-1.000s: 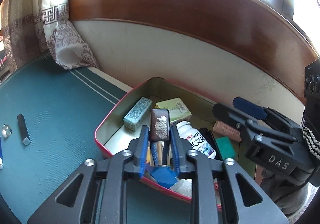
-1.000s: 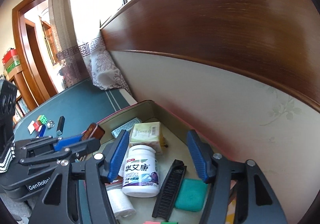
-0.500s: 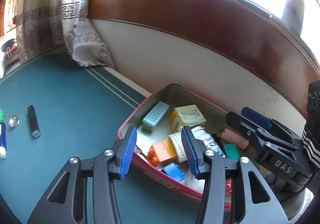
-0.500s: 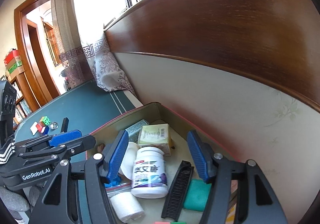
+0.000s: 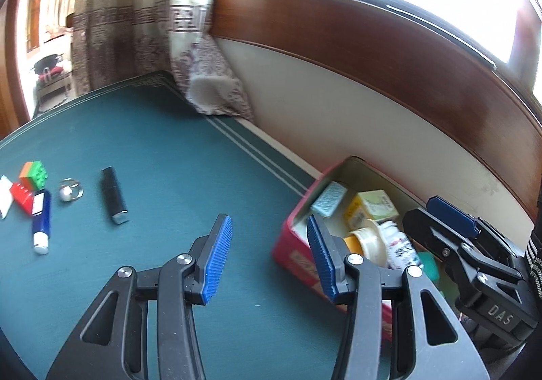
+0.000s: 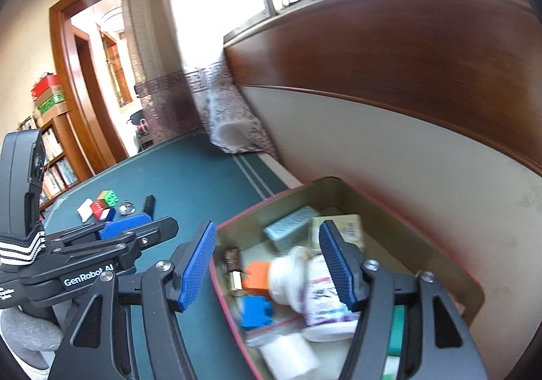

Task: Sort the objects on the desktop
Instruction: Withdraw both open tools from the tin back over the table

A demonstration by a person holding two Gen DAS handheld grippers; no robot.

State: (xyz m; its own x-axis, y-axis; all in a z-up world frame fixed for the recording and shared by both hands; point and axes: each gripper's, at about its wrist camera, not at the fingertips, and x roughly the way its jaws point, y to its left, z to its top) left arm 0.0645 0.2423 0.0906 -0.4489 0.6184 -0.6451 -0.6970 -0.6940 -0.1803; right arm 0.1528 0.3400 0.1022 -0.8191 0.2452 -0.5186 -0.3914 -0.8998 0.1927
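Note:
A red tin (image 5: 294,253) (image 6: 440,254) stands on the green table against the wall, full of small items: a white bottle (image 6: 321,295), an orange block (image 6: 258,278), a blue block (image 6: 254,310), a brown box (image 6: 233,258). My left gripper (image 5: 269,261) is open and empty, above the table at the tin's left edge. My right gripper (image 6: 271,268) is open and empty over the tin. Loose on the table to the left lie a black stick (image 5: 114,199), a ring (image 5: 70,189), a blue tube (image 5: 41,222) and coloured blocks (image 5: 33,174).
A patterned curtain (image 5: 210,81) hangs onto the table's far edge. The wall with a wooden panel (image 5: 372,51) runs close behind the tin. A doorway and bookshelf (image 6: 57,156) are far left.
My left gripper let go of the brown box into the tin, opened, and swung left away from the tin. My right gripper stayed open over the tin.

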